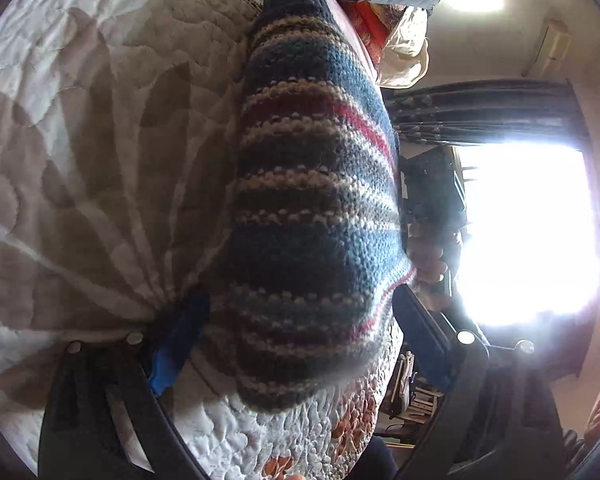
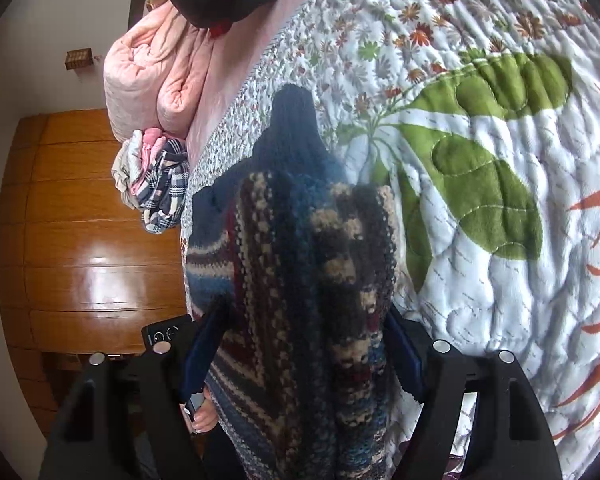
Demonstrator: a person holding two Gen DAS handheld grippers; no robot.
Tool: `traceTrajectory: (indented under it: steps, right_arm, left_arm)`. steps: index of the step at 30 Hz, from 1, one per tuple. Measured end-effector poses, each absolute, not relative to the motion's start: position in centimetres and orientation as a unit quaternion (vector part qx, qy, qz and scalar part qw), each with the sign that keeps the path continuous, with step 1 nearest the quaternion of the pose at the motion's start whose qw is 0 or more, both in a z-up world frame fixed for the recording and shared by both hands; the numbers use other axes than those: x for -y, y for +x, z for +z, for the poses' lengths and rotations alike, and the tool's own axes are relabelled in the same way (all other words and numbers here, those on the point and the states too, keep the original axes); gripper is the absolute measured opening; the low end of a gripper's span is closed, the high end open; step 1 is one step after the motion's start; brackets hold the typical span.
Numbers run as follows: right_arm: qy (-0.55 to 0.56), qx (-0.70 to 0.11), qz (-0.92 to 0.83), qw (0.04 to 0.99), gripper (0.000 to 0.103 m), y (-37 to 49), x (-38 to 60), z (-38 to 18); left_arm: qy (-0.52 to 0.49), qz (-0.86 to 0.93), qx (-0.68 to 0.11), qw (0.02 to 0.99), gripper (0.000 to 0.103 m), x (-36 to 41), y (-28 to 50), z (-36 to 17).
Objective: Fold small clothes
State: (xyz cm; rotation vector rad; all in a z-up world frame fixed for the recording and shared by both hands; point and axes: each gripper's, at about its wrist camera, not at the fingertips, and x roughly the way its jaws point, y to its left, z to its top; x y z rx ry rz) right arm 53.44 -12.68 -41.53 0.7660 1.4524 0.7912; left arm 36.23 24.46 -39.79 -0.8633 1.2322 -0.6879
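Note:
A striped knit sweater [image 1: 316,208] in blue, brown, cream and red fills the gap between my left gripper's [image 1: 300,320] blue pads [image 1: 180,340]. It stretches away to a dark navy ribbed end at the top. In the right wrist view the same sweater [image 2: 300,280] is bunched thick between my right gripper's [image 2: 304,340] pads [image 2: 404,344], and a navy cuff lies on the bedspread beyond. The jaws of both grippers stand wide, pressed against the bulky fabric. The folded lower part hangs blurred close to each camera.
The sweater is over a quilted floral bedspread [image 2: 480,200] near the bed's edge. A rolled pink duvet [image 2: 152,76] and a small heap of clothes [image 2: 156,176] lie at the far end. There is a wooden floor [image 2: 92,240] beside the bed and a bright window [image 1: 528,232]. A hand [image 1: 428,264] shows past the sweater.

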Motion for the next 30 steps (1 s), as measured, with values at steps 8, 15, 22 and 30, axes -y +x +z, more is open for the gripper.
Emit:
traceTrajectory:
  steps: [8,15,22,30]
  right_arm:
    - [0.319,-0.628,0.337,0.625,0.051,53.6,11.5,-41.5]
    - [0.308,-0.613,0.315,0.655,0.039,52.7,11.1,-39.9]
    - [0.3,-0.6,0.313,0.672,0.037,51.9,10.5,-36.8]
    - [0.291,-0.593,0.333,0.673,0.037,51.3,7.1,-33.6]
  left_arm:
    - [-0.338,-0.285,-0.593,0.672,0.069,-21.9,37.4,-39.8]
    - [-0.313,-0.269,-0.61,0.677,0.052,-21.2,37.6,-38.7]
    - [-0.298,-0.265,-0.606,0.688,0.047,-21.7,37.0,-36.8]
    - [-0.295,-0.26,-0.593,0.702,0.047,-24.2,35.0,-33.6]
